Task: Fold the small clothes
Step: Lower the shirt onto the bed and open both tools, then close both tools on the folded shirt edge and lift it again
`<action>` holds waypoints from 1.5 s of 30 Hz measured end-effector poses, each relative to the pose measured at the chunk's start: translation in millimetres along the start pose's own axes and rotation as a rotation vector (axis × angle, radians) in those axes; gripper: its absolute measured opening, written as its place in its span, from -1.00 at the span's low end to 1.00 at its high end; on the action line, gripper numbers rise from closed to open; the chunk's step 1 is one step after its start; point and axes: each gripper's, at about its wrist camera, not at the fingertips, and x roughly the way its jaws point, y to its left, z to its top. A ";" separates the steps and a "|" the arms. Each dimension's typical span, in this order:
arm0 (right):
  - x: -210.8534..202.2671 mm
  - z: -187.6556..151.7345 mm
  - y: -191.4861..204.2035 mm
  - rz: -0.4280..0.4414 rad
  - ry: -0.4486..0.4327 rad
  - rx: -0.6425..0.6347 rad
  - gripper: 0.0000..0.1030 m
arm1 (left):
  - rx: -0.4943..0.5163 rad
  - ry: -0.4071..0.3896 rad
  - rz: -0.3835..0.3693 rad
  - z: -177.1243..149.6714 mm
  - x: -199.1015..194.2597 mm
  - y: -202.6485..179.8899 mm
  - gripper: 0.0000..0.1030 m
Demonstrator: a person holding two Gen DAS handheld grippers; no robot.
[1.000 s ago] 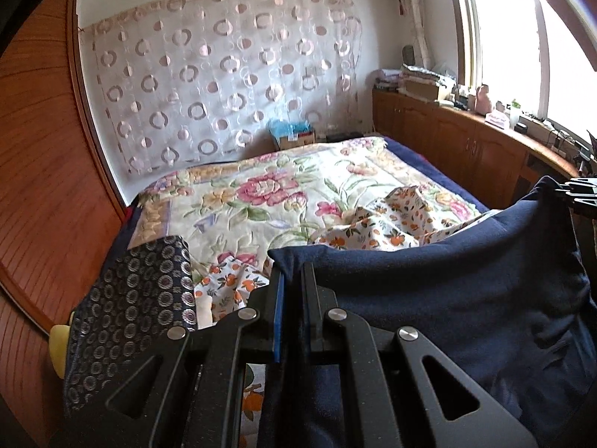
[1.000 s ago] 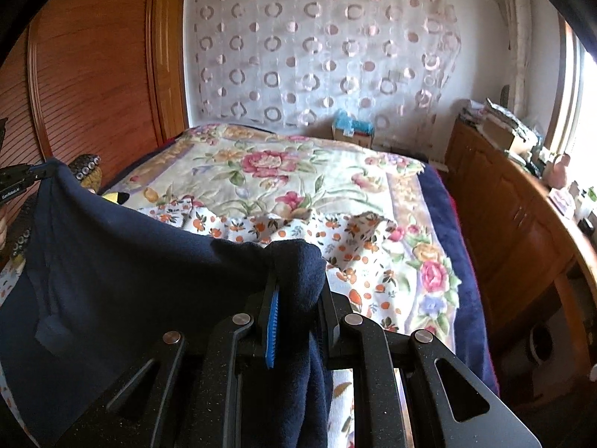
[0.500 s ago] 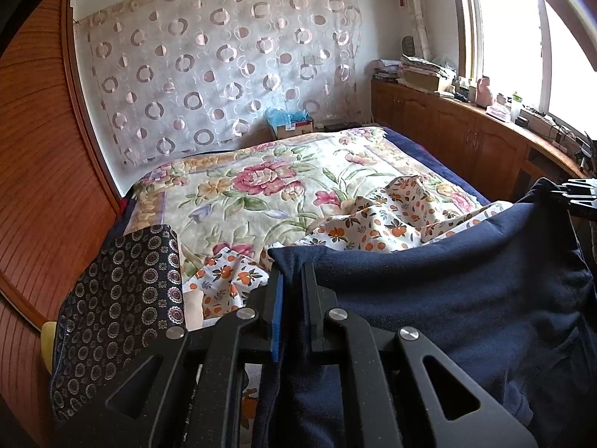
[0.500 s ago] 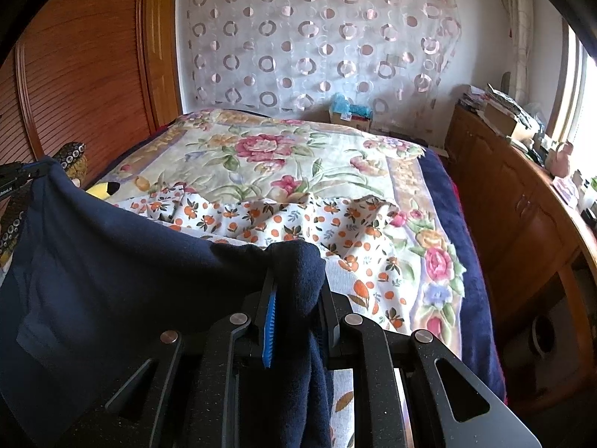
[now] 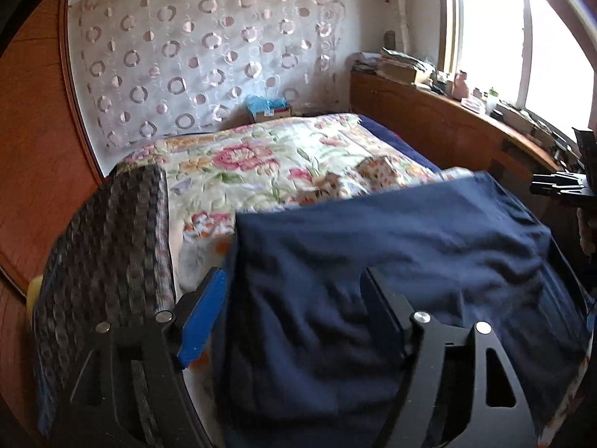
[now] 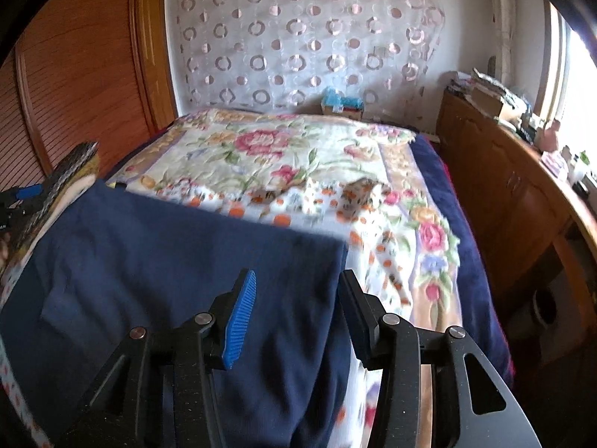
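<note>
A navy blue garment (image 5: 391, 254) lies spread on the near end of the bed, with its far edge straight; it also shows in the right wrist view (image 6: 156, 268). My left gripper (image 5: 294, 280) is open, its jaws wide apart over the garment's near left corner. My right gripper (image 6: 296, 280) is open over the near right corner. Neither holds cloth. The right gripper also shows at the right edge of the left wrist view (image 5: 556, 188).
A white cloth with orange flowers (image 6: 298, 201) lies crumpled beyond the navy garment on the floral quilt (image 5: 261, 156). A dark patterned cloth (image 5: 108, 242) lies at the left. A wooden cabinet (image 6: 515, 194) runs along the right, and a wooden wardrobe (image 6: 74, 74) stands at the left.
Both grippers were shut on the navy garment's corners and held it up. Now both have opened and let go, and the garment lies flat on the bed.
</note>
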 end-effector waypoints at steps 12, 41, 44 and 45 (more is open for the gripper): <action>-3.0 -40.7 0.2 0.036 0.111 0.081 -0.07 | -0.016 0.096 -0.010 -57.0 -12.3 -17.8 0.46; -7.1 -37.3 11.0 0.052 -0.007 0.016 -0.83 | -0.232 0.137 0.036 -55.5 3.1 16.1 -0.72; -14.1 -33.7 11.7 0.050 -0.024 0.005 -0.84 | -0.229 0.134 0.038 -58.4 0.3 17.1 -0.72; -15.1 -33.9 11.5 0.049 -0.026 0.003 -0.84 | -0.227 0.131 0.036 -60.0 -0.5 16.5 -0.72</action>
